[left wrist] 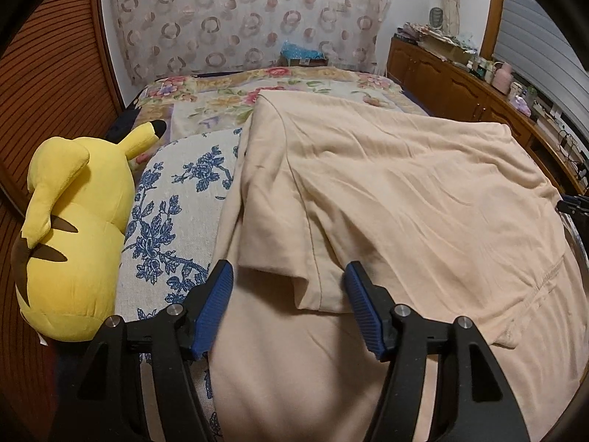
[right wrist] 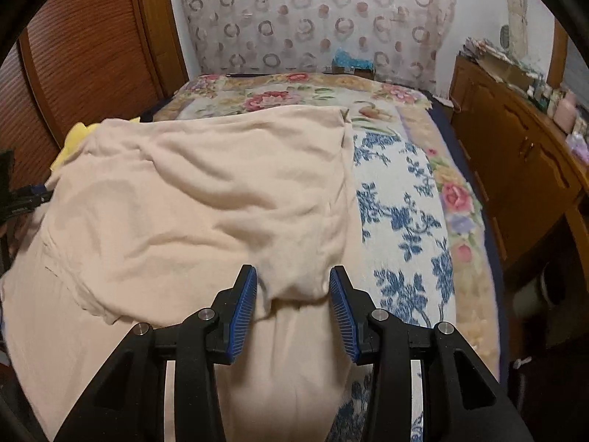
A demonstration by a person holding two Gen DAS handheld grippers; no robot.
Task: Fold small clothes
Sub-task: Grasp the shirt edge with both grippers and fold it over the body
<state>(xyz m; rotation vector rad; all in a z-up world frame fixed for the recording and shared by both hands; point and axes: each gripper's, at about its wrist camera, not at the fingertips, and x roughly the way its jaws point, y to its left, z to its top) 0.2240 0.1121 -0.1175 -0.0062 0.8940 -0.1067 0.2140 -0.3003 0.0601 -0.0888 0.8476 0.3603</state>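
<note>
Yellow plush toy [left wrist: 73, 243] lies at bed's left edge on blue-floral white cover [left wrist: 173, 221], beside rose-pattern blanket [left wrist: 221, 99]. Wooden cabinet [left wrist: 452, 84] w/ clutter stands right; ring-pattern curtain [left wrist: 239, 18] behind.

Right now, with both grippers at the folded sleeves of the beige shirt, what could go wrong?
The left gripper stands open around the folded sleeve; closing could grab several layers and undo the fold. The beige shirt is wrinkled, so folding may trap creases. The yellow plush lies close beside it and may get nudged.
</note>
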